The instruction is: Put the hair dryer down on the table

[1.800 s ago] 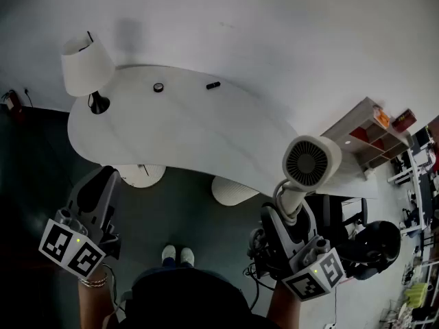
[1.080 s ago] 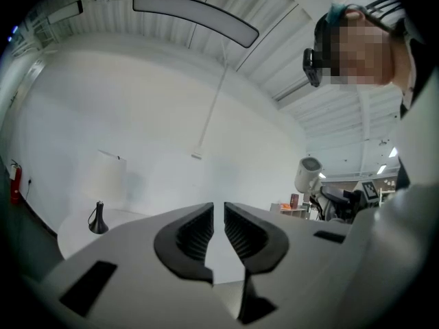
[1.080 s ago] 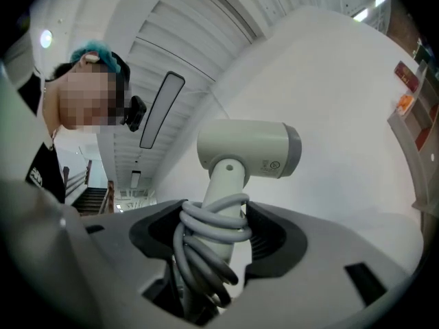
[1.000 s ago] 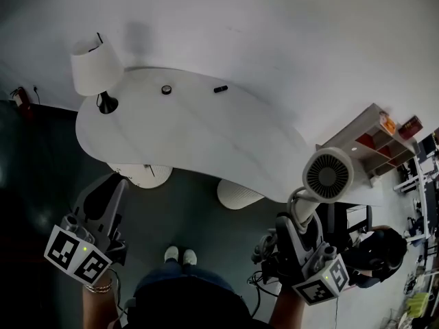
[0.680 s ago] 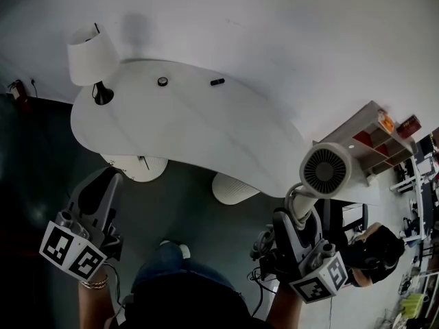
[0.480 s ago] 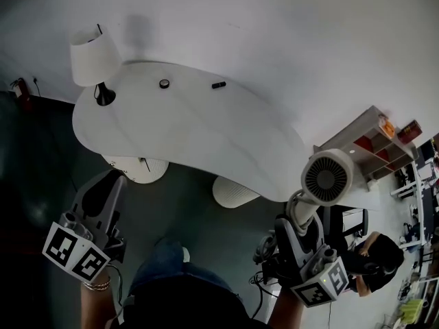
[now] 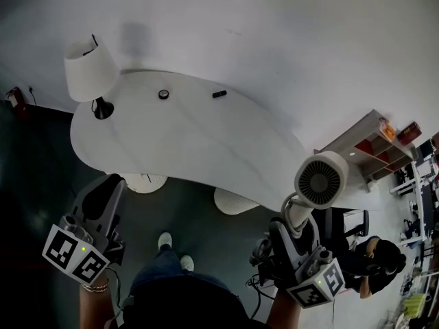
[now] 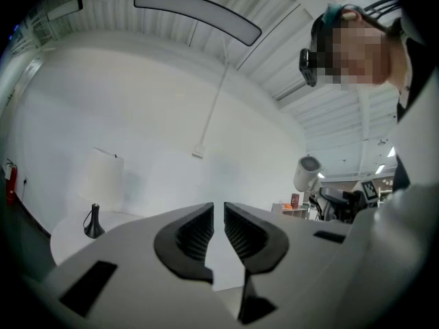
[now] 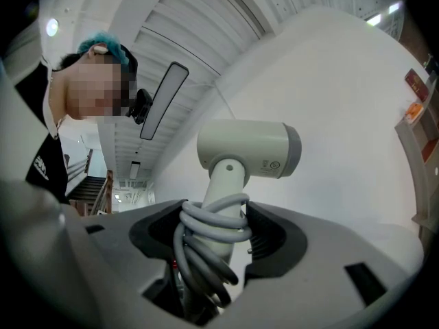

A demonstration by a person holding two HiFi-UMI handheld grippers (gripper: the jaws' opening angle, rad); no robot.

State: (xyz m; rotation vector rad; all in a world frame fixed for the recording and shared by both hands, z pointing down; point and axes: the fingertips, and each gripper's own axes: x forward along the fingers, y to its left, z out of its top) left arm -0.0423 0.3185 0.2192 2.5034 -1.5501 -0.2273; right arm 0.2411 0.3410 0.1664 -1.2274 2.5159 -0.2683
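Hair dryer (image 7: pixel 320 180), white with a round rear grille facing the head camera, is up in the air and not on the table; in the head view it sits by the near right end of the tabletop, with its barrel lying crosswise at the top of its handle. The handle runs down into the right gripper (image 7: pixel 293 219), whose jaws stand wide and press on it from both sides, together with the grey cord (image 9: pixel 212 218) coiled round that handle. In the right gripper view the barrel (image 9: pixel 247 149) rises above the jaws against a pale wall. The left gripper (image 7: pixel 103 190) is well apart, low at the left, over the dark floor; its jaws are drawn almost together, with only a thin slit between the ribbed pads (image 8: pixel 195 230) and nothing in it. Beyond both grippers lies the curved white table (image 7: pixel 178 139), bearing a lamp with a white shade (image 7: pixel 88 67) at its left end, a small round object (image 7: pixel 163 94) and a small dark object (image 7: pixel 219 94) near the far edge. A white shelf unit (image 7: pixel 374 142) stands to the right.
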